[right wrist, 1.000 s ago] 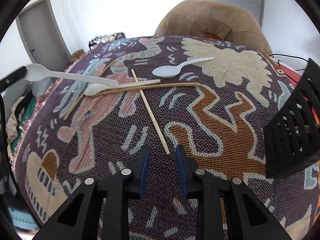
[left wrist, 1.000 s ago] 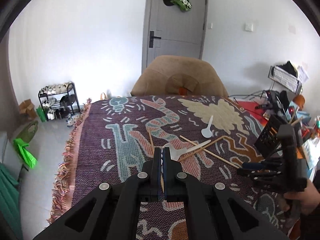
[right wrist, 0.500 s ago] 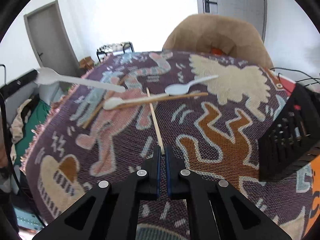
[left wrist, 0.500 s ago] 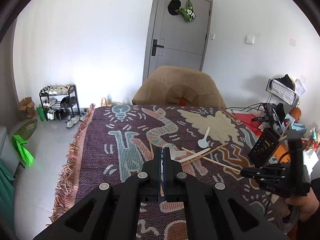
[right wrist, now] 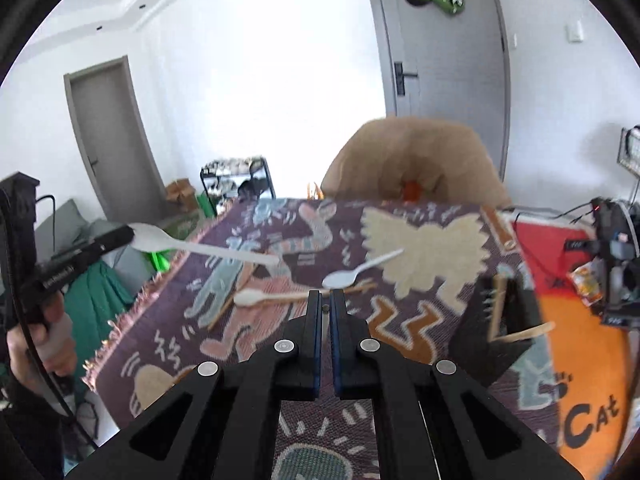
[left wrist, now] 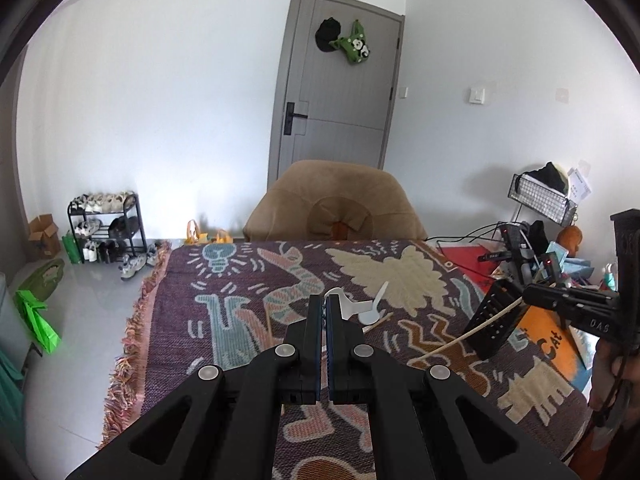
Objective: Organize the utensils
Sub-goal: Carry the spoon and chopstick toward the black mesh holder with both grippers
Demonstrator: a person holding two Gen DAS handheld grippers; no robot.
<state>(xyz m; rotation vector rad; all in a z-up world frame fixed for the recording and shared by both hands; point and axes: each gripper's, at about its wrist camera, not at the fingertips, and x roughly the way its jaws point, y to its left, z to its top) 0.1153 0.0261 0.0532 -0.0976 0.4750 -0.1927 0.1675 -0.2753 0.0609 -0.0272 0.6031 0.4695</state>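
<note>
My left gripper [left wrist: 324, 300] is shut on a white plastic spoon [right wrist: 200, 245], held above the table's left side; its bowl shows just past the fingers in the left wrist view [left wrist: 335, 293]. My right gripper [right wrist: 326, 296] is shut on a wooden chopstick [left wrist: 468, 334], lifted off the cloth and slanting down beside the black mesh utensil holder [left wrist: 498, 320]. The holder [right wrist: 506, 320] holds two wooden sticks. A white spoon [right wrist: 352, 272], another spoon [right wrist: 260, 298] and loose chopsticks lie on the patterned cloth [right wrist: 400, 320].
A tan chair [left wrist: 336, 208] stands behind the table. Cables, electronics and clutter [left wrist: 536, 256] sit at the right edge. A shoe rack [left wrist: 106, 224] and green bags [left wrist: 38, 312] are on the floor to the left.
My right gripper closed on the chopstick and lifted it from the cloth toward the black holder. My left gripper rose and pulled back, still holding the white spoon.
</note>
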